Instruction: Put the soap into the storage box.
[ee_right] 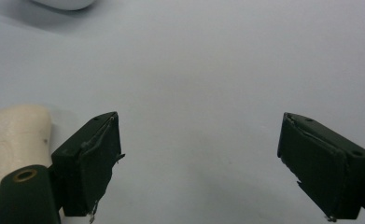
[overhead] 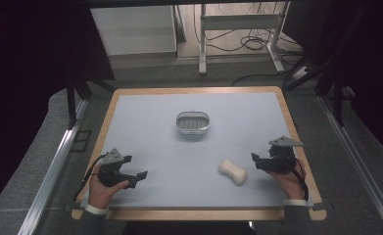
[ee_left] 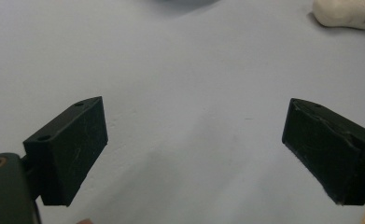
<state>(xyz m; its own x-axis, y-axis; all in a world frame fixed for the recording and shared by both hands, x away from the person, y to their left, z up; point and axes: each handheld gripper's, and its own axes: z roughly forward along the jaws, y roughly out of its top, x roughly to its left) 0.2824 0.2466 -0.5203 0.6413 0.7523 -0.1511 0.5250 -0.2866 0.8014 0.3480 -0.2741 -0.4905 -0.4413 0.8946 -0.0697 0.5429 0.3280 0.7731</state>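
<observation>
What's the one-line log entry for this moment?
left claw open, empty | right claw open, empty | soap bar on mat beside right claw | soap dish mid-table, empty

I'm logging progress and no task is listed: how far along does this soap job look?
Nothing looks done: the soap bar lies on the table, apart from the soap dish, which looks empty. Nothing is in hand: the left gripper and the right gripper both rest open near the front edge. If the soap belongs in the dish, the whole pick and place remains.
</observation>
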